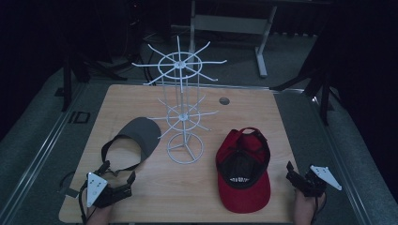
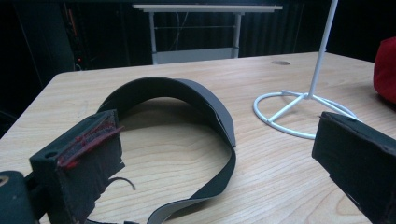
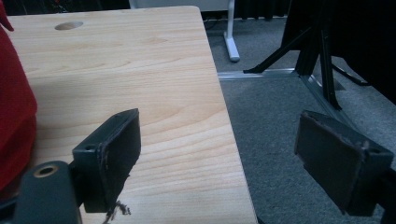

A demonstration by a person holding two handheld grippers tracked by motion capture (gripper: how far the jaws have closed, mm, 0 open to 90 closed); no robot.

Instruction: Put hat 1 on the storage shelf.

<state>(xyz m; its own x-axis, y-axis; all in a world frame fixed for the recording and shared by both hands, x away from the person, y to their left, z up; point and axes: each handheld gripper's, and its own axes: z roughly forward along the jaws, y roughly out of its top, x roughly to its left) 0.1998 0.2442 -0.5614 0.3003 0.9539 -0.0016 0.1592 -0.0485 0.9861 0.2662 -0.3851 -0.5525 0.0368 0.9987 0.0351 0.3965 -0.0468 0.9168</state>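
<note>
- Dark curtains and grey carpet surround a light wooden table (image 1: 141, 201), with a white desk frame (image 1: 263, 42) standing on the floor beyond its far edge.
- At the table's middle stands a white wire display rack (image 1: 183, 117), its ring base flat on the wood.
- Left of the rack lies a grey visor (image 1: 136, 136), strap looping toward the near edge.
- Right of the rack lies a red cap (image 1: 244, 168), upside down, brim reaching toward the near edge.
- The left gripper (image 1: 117, 180) hovers near the table's near left corner, jaws spread, empty, just short of the visor strap.
- The right gripper (image 1: 298, 176) sits at the table's right edge, jaws wide apart, empty, one over wood and one over carpet.
- Bare wood lies behind the rack up to a small round hole (image 1: 224, 101).
</note>
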